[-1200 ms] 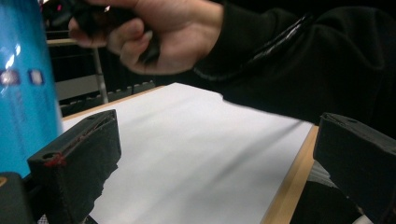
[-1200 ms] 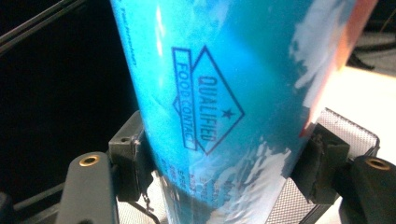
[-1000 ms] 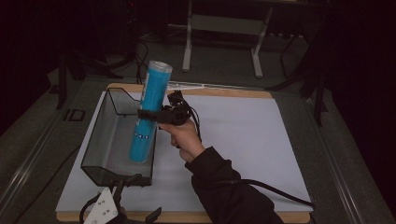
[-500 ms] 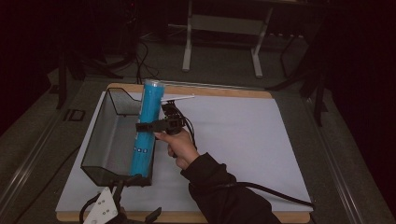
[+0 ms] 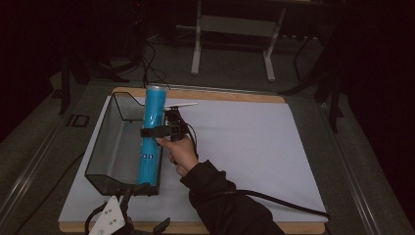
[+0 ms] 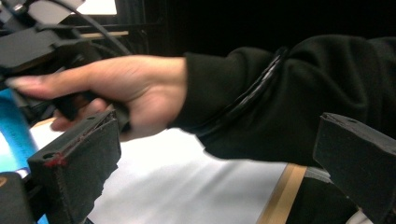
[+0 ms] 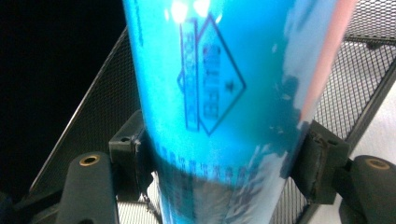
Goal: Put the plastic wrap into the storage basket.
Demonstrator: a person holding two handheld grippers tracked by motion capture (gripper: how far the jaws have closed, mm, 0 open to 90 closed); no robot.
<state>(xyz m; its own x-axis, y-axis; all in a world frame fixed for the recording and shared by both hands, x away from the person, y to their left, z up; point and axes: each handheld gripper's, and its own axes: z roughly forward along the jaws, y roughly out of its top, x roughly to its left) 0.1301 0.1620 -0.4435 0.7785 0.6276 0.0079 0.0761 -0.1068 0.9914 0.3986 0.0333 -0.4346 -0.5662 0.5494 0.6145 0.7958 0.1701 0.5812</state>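
My right gripper (image 5: pixel 152 131) clamps blue tube (image 5: pixel 152 134) mid-body, tilted over mesh basket (image 5: pixel 105 147) (lower end inside, for laying down). My left gripper (image 5: pixel 115 223) idle near edge, jaws apart.

The blue tube (image 7: pixel 219 107) has a dark diamond sign with letters inside, seen sideways. The letters are too blurry to read for sure.

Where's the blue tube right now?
High view, left of centre: the blue tube stands tilted inside the mesh basket, against its right wall, clamped by the right gripper.
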